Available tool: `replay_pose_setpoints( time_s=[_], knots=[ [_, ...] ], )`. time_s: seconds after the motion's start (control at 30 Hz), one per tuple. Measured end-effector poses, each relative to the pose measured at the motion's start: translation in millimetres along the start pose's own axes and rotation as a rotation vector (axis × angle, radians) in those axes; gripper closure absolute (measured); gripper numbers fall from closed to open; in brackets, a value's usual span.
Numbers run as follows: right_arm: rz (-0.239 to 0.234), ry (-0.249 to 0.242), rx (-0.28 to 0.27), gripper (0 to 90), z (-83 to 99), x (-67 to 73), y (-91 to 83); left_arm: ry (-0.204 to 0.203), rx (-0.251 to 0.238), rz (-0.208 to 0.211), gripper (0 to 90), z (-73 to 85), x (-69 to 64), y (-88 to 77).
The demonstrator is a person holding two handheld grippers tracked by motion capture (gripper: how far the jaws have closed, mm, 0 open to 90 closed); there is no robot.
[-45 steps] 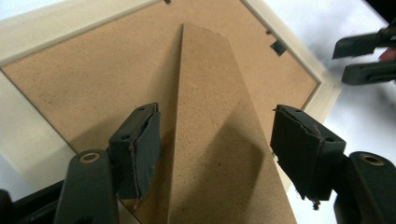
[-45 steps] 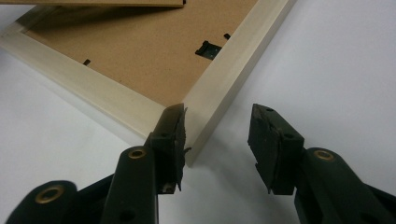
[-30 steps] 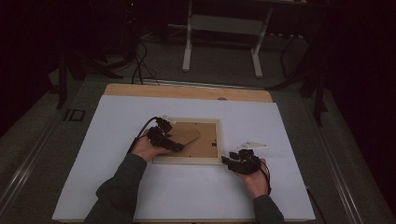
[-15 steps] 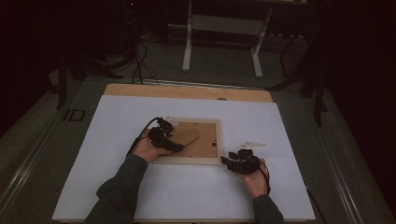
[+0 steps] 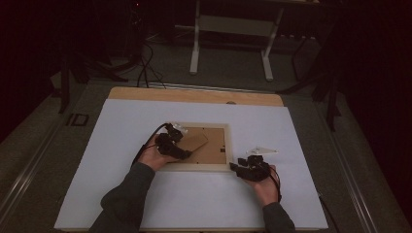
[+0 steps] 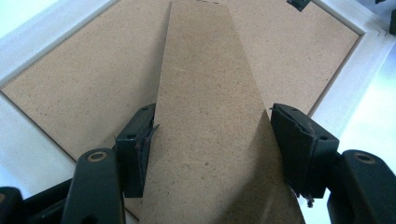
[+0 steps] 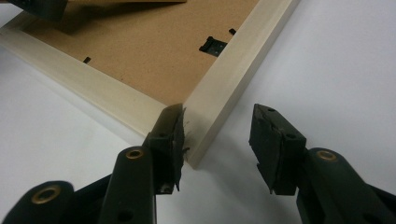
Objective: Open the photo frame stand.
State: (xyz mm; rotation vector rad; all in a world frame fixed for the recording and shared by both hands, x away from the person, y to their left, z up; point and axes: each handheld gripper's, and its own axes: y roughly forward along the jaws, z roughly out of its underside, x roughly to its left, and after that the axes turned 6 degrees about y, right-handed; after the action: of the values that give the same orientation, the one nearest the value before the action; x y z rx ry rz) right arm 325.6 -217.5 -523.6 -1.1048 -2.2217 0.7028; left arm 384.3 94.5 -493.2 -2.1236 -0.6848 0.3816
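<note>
A pale wooden picture frame [image 5: 204, 167] lies face down on the white table cover, its brown backing board [image 5: 216, 145] up. My left gripper [image 5: 187, 154] reaches in from the frame's left side. In the left gripper view its jaws [image 6: 210, 140] are shut across the width of the brown easel stand flap [image 6: 210, 84], which is raised a little off the backing. My right gripper [image 5: 235, 167] sits at the frame's near right corner [image 7: 196, 140], open. One of its pads [image 7: 170, 135] rests against that corner; the other stands apart over the white cover.
The white cover [image 5: 121, 121] spreads wide around the frame, with a bare wooden strip [image 5: 194, 94] along the table's far edge. Small black clips [image 7: 212, 45] sit on the backing's rim. Beyond the table are white stand legs [image 5: 195, 48] and floor cables [image 5: 145, 73].
</note>
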Motion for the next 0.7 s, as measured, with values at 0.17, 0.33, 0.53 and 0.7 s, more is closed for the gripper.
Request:
replay_pose_setpoints(
  time_s=[0.17,0.33,0.53,0.7],
  knots=[
    [0.0,0.004,-0.002,54.2,0.1,-1.1,-0.9,0.037,-0.014,-0.039,37.0,-1.0,-6.8,-3.9],
    [0.0,-0.001,-0.005,54.1,-0.6,-1.6,-2.3,0.063,-0.028,-0.069,37.0,-1.3,-12.8,-8.4],
    [-0.006,0.003,-0.005,53.6,-1.8,0.4,-4.2,0.096,-0.064,-0.121,37.0,2.4,-22.9,-12.5],
    [-0.012,-0.007,-0.011,53.2,-4.1,2.1,-6.4,0.107,-0.095,-0.151,37.0,7.4,-29.9,-15.0]
  ],
)
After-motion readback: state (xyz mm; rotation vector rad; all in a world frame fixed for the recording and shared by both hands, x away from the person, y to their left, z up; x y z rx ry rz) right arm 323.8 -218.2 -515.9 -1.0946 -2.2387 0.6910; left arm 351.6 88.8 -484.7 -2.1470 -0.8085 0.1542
